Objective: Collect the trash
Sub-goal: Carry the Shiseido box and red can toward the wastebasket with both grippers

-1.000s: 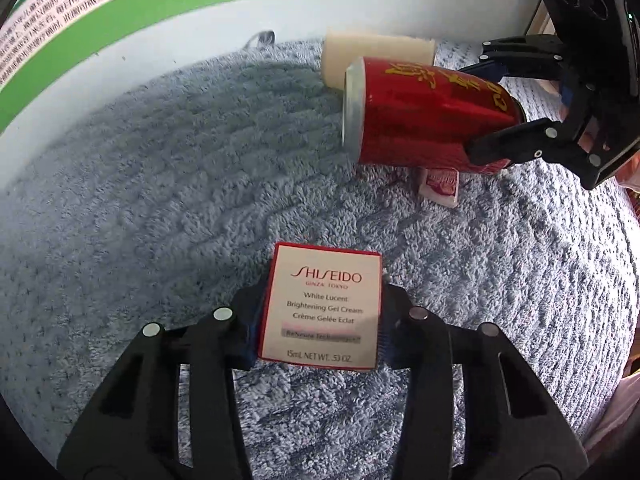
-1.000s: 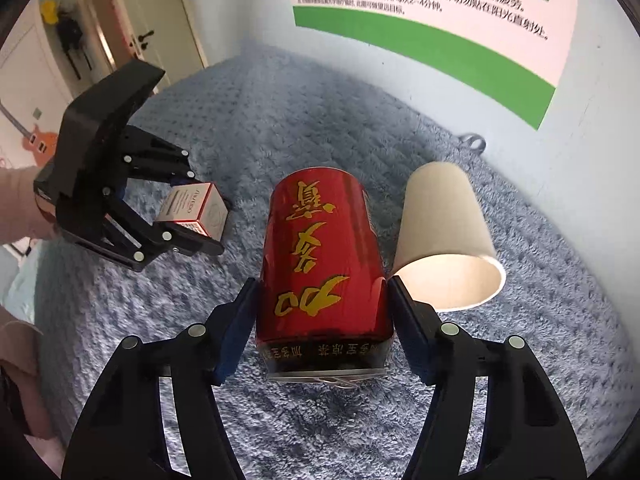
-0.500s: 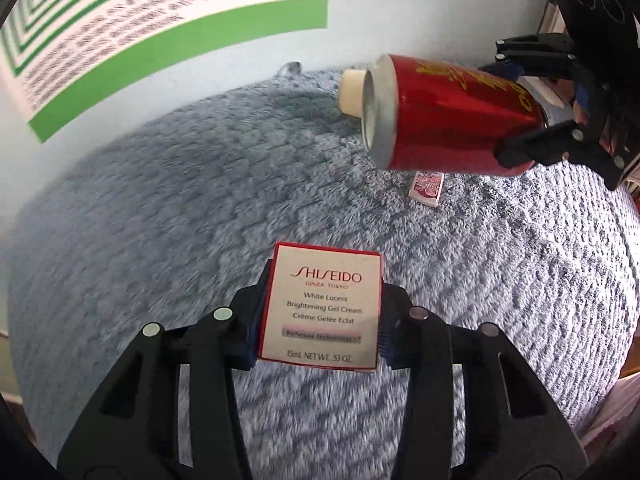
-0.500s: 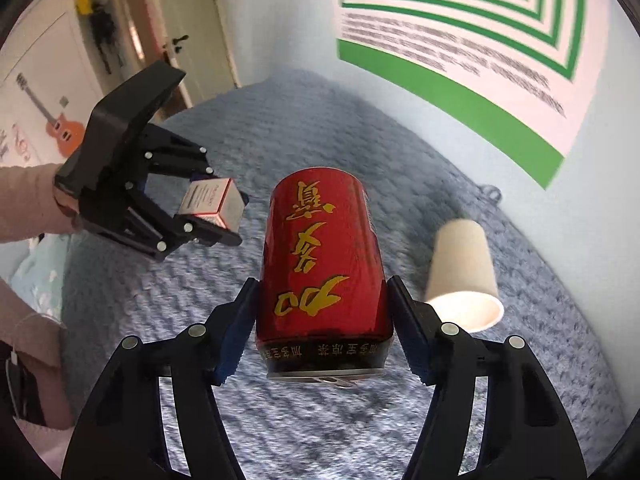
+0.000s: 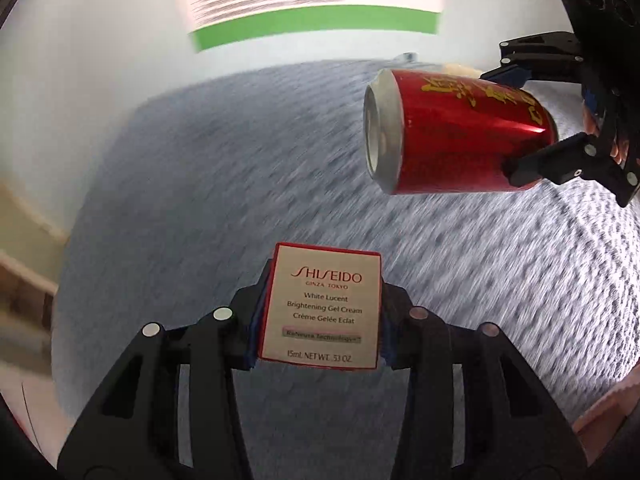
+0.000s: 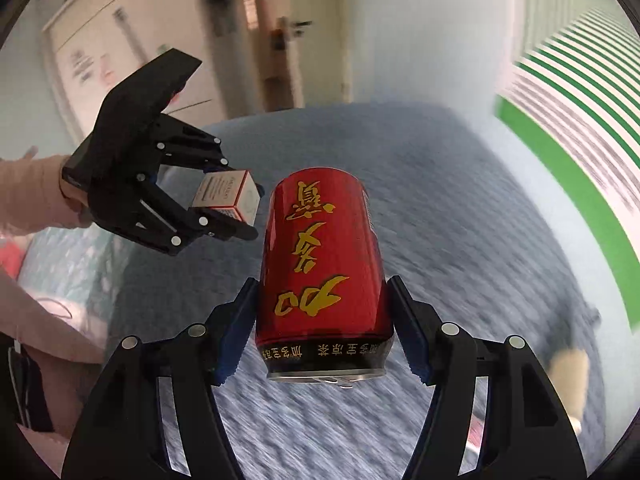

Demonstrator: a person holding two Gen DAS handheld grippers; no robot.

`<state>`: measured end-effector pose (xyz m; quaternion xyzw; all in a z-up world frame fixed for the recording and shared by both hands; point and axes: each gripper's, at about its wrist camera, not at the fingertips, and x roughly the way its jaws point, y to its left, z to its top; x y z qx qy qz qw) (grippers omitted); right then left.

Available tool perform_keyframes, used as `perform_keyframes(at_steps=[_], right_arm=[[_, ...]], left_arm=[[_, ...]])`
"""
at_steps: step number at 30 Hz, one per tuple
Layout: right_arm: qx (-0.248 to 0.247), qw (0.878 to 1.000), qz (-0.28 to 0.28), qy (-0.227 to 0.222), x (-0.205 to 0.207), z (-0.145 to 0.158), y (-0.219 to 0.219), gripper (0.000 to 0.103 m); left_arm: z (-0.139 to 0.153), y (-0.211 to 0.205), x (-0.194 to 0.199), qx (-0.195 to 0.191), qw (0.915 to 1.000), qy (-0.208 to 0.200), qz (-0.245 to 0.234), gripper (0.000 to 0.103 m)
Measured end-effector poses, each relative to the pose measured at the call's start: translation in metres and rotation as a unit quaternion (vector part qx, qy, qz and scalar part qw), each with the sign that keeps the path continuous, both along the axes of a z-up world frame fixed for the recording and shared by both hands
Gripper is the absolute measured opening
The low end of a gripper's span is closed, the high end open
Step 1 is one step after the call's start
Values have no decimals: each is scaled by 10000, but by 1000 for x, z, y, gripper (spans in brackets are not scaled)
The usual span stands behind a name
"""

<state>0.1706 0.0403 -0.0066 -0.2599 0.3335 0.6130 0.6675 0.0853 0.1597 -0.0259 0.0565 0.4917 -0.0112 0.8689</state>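
Clamped on a small box (image 5: 322, 306), the left gripper (image 5: 320, 312) fills the bottom of the left wrist view, a blue pad pressing each narrow side. The box's printed face is turned to the camera with its lettering upright, and its long axis runs forward along the fingers, away from the lens. Below and beyond the jaws lies a grey-blue textured cloth (image 5: 192, 184), smeared by motion blur. Up and to the right of the jaws, the right gripper (image 5: 520, 120) holds a red can (image 5: 460, 136) clear of the cloth. The can's long axis lies across the picture, and its silver end faces left and slightly toward the lens. One black finger sits under the can and one above it. Past the cloth, a wall carries a green-bordered poster (image 5: 312, 4).

From the right wrist view, the right gripper (image 6: 322, 328) has its jaws closed on the can (image 6: 320, 264), the pads against the can's sides near its lower rim. The can's long axis points forward, away from the camera. Its gold characters read upside down, and the dark rimmed end is nearest the lens. Left of the jaws and farther out, the left gripper (image 6: 236, 204) grips the box (image 6: 226, 194) between its fingertips; a hand (image 6: 68, 196) in a pink sleeve holds it. Low and right of the jaws, a pale blurred object (image 6: 570, 372) lies on the cloth (image 6: 460, 208). The poster (image 6: 580, 120) runs along the right.
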Motion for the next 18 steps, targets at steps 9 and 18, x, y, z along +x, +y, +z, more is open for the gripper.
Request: perform_keyframes(at_steps=[9,18], right_arm=[[-30,9929,1190,36,-89,-2,106,65],[-118,9822,1867,185,-187,-15,200,65]], left_arm=[[-6,73,-119,19,9929,81,1186,40],[-13,146,-234,-63,9808,130,1946,40]])
